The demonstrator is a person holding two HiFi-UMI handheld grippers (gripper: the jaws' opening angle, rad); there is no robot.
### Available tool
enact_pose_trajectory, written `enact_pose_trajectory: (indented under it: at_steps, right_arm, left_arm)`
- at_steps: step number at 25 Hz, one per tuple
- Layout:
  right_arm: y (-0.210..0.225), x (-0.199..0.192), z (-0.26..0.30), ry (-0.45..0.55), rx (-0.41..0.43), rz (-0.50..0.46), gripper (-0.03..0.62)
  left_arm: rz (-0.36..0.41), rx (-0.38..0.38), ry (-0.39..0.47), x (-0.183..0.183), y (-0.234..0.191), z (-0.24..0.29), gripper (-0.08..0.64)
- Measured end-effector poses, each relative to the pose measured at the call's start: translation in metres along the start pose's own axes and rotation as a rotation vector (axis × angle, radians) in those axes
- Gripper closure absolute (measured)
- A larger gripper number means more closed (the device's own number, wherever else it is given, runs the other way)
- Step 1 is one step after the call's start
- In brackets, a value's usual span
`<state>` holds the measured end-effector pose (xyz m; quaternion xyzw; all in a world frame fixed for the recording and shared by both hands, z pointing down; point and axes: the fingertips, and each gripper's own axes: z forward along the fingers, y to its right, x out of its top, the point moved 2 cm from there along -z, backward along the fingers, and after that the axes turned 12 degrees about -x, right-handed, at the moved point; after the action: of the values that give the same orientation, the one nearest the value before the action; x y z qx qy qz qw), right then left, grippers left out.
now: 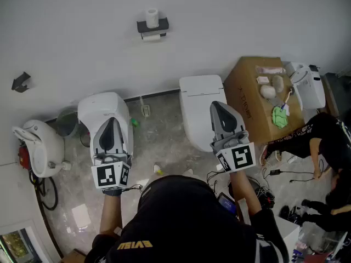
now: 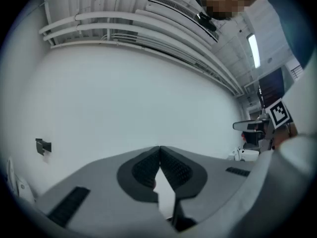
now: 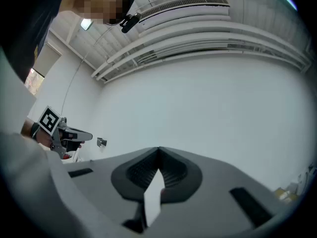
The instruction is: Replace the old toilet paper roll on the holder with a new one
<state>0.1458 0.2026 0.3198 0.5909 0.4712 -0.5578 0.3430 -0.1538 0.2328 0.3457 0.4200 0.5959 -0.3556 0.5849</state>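
Note:
A black paper holder [image 1: 152, 26] is fixed to the white wall, far ahead of both grippers. A white roll [image 1: 152, 16] stands on top of the holder and another roll [image 1: 152, 36] hangs under it. My left gripper [image 1: 111, 119] is held out over a white toilet, its jaws shut with nothing between them; its own view shows the pads [image 2: 148, 168] meeting at the tip of the left gripper [image 2: 159, 148]. My right gripper [image 1: 218, 104] is shut and empty too, and in its own view the right gripper [image 3: 158, 148] faces bare wall.
Two white toilets [image 1: 104, 111] [image 1: 200, 106] stand on the floor below the grippers. Right of them is a cardboard box [image 1: 247, 100] with small items on top. A person [image 1: 323, 141] crouches at the right among cables. On the left are a black wall hook [image 1: 21, 82] and a white fixture [image 1: 38, 144].

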Motion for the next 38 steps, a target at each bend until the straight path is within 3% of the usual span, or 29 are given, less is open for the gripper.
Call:
enact_pose_trajectory:
  at_steps: [7, 19, 22, 25, 34, 38]
  right_arm:
    - [0.005, 0.001, -0.017, -0.022, 0.001, 0.007, 0.599]
    - [0.002, 0.002, -0.001, -0.004, -0.003, 0.039, 0.595]
    - [0.004, 0.003, 0.003, -0.002, -0.009, 0.052, 0.565]
    - [0.004, 0.002, 0.004, -0.005, -0.010, 0.058, 0.517]
    - [0.005, 0.000, 0.015, -0.014, -0.013, 0.074, 0.244]
    - [0.005, -0.001, 0.020, -0.013, -0.016, 0.071, 0.202]
  left_arm:
    - [-0.021, 0.010, -0.007, 0.001, 0.013, -0.002, 0.549]
    - [-0.018, 0.031, -0.012, 0.002, -0.001, -0.006, 0.549]
    - [-0.015, 0.037, -0.013, 0.002, -0.005, -0.007, 0.549]
    - [-0.016, 0.042, -0.016, 0.000, -0.008, -0.009, 0.549]
    - [-0.017, 0.052, -0.016, 0.000, -0.018, -0.010, 0.549]
    - [-0.021, 0.064, -0.003, 0.000, -0.024, -0.009, 0.549]
